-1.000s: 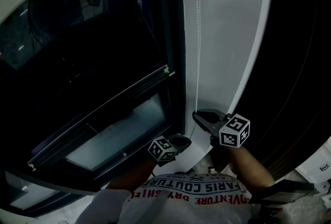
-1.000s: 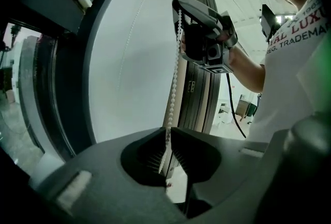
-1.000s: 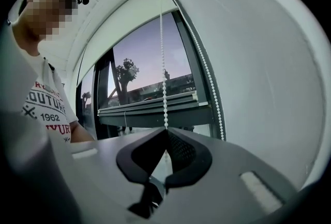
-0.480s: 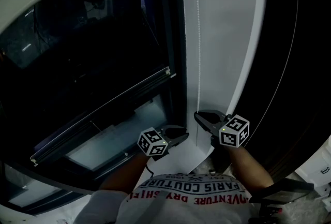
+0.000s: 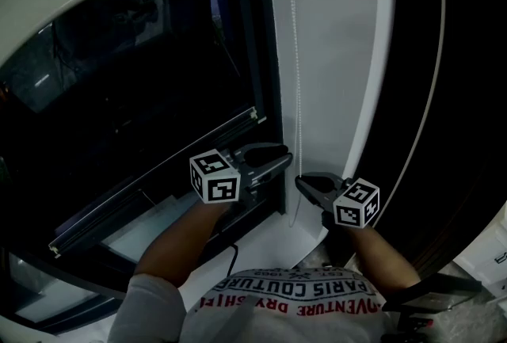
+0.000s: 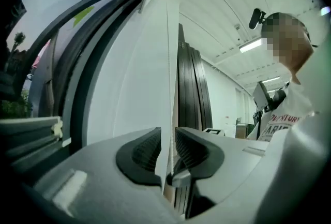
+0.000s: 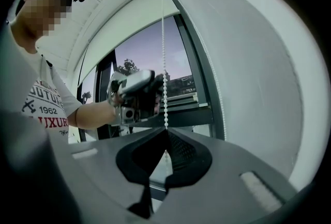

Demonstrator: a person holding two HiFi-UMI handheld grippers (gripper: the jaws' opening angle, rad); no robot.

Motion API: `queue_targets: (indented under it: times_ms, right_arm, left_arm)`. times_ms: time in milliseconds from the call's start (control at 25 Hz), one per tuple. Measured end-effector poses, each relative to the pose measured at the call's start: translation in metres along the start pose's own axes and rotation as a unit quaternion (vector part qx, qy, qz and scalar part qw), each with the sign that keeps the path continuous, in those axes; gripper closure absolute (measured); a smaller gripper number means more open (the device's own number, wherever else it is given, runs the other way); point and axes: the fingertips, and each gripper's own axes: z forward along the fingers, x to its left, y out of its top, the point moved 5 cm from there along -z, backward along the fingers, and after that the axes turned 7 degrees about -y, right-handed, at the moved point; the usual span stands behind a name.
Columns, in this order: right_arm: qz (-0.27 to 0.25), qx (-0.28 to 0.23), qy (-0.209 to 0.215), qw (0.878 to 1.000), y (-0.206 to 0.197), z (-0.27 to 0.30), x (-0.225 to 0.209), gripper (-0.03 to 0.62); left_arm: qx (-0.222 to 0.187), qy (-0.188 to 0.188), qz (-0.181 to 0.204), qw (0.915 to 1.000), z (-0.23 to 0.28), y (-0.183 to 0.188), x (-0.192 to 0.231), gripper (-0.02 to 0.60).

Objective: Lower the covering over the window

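A white bead chain [image 5: 297, 56] hangs down the white wall strip beside the dark window [image 5: 142, 80]. My right gripper [image 5: 301, 181] is shut on this chain low down; in the right gripper view the chain [image 7: 164, 88] runs straight into the closed jaws [image 7: 166, 132]. My left gripper [image 5: 283, 158] sits just above and left of it and stands open. In the left gripper view the chain [image 6: 169, 88] passes through the gap between the jaws [image 6: 168, 137] without the pads pressing on it. A rail with a white end cap [image 5: 253, 110] crosses the window; I cannot tell whether it belongs to the covering.
The dark window frame post [image 5: 269, 96] stands directly left of the chain. A white curved edge [image 5: 384, 80] and dark panels [image 5: 459, 96] lie to the right. The person's arms and printed shirt [image 5: 289, 294] fill the bottom of the head view.
My left gripper has risen from low beside the window frame up to the chain, and its jaws have opened around it. The right gripper has stayed shut on the chain.
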Motion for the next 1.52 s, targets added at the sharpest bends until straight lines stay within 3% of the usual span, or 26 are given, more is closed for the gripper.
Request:
queue_targets:
  times_ms: [200, 400, 600, 760, 840, 1200, 1360, 1520]
  right_arm:
    - [0.001, -0.001, 0.003, 1.000, -0.001, 0.001, 0.002, 0.588]
    - [0.003, -0.004, 0.004, 1.000, -0.001, 0.000, 0.006, 0.588]
    - [0.005, -0.005, 0.005, 1.000, -0.001, 0.001, 0.006, 0.588]
    - [0.005, -0.005, 0.007, 1.000, -0.001, 0.001, 0.009, 0.589]
    - [0.008, -0.006, 0.008, 1.000, -0.001, 0.002, 0.009, 0.589]
    - [0.019, -0.013, 0.010, 1.000, -0.002, 0.006, 0.007, 0.588]
    - [0.024, -0.014, 0.012, 1.000, -0.004, 0.007, 0.008, 0.588]
    - [0.006, 0.026, 0.005, 1.000, -0.025, 0.011, 0.011, 0.589]
  left_arm:
    - [0.000, -0.018, 0.012, 0.9998, 0.017, 0.053, 0.005, 0.491]
    - [-0.016, -0.059, -0.009, 0.9981, 0.024, 0.081, 0.005, 0.491]
    - [-0.040, -0.068, -0.017, 0.9967, 0.030, 0.101, 0.007, 0.491]
    - [-0.046, -0.076, -0.013, 0.9959, 0.034, 0.107, 0.005, 0.495]
    - [-0.044, -0.073, -0.009, 0.9963, 0.035, 0.110, 0.001, 0.565]
    - [-0.036, -0.055, 0.048, 0.9967, 0.030, 0.112, -0.003, 0.571]
    - [-0.043, -0.049, 0.047, 0.9967, 0.024, 0.110, -0.001, 0.572]
    - [0.001, -0.028, 0.071, 0.9971, 0.023, 0.088, 0.000, 0.572]
